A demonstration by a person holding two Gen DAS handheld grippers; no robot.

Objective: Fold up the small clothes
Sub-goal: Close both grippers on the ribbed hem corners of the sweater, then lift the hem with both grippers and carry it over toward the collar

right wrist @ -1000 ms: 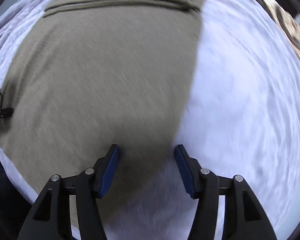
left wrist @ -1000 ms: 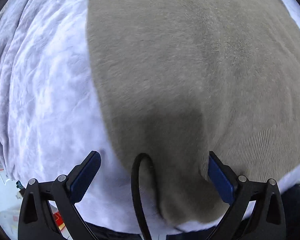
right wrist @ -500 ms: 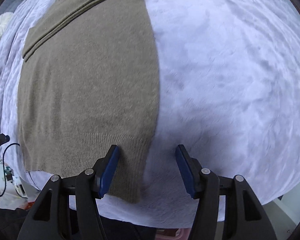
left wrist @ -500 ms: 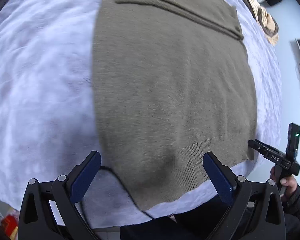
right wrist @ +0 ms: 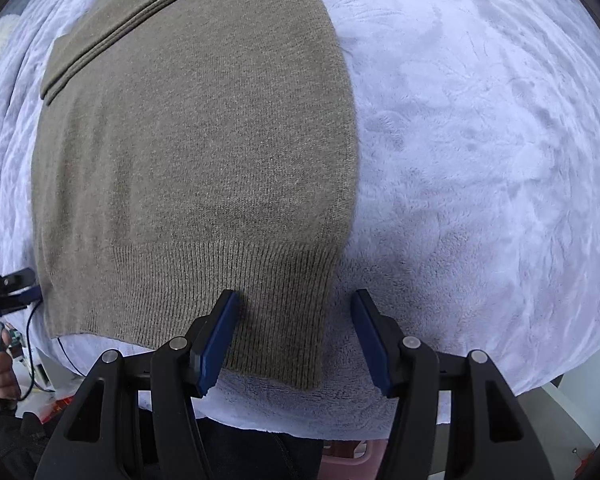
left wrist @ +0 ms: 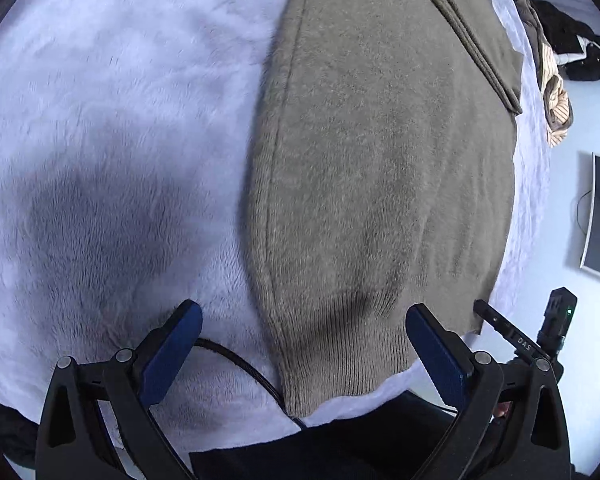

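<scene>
An olive-brown knitted sweater (left wrist: 380,168) lies flat on a fluffy white blanket (left wrist: 112,120), ribbed hem toward me, sleeves folded across its far end. My left gripper (left wrist: 304,340) is open and empty, straddling the hem's near left corner. My right gripper (right wrist: 294,332) is open and empty, straddling the hem's near right corner of the sweater (right wrist: 196,152). The other gripper shows at each view's edge, the right gripper (left wrist: 504,328) in the left wrist view and the left gripper (right wrist: 12,284) in the right wrist view.
A black cable (left wrist: 244,372) runs over the blanket under the left corner of the hem. Other clothes (left wrist: 556,92) lie heaped at the far right of the bed. The blanket (right wrist: 480,152) spreads wide to the right of the sweater. The bed's near edge is just below both grippers.
Both grippers have pulled back from over the sweater's middle and dropped to the hem corners. The sweater itself has not moved.
</scene>
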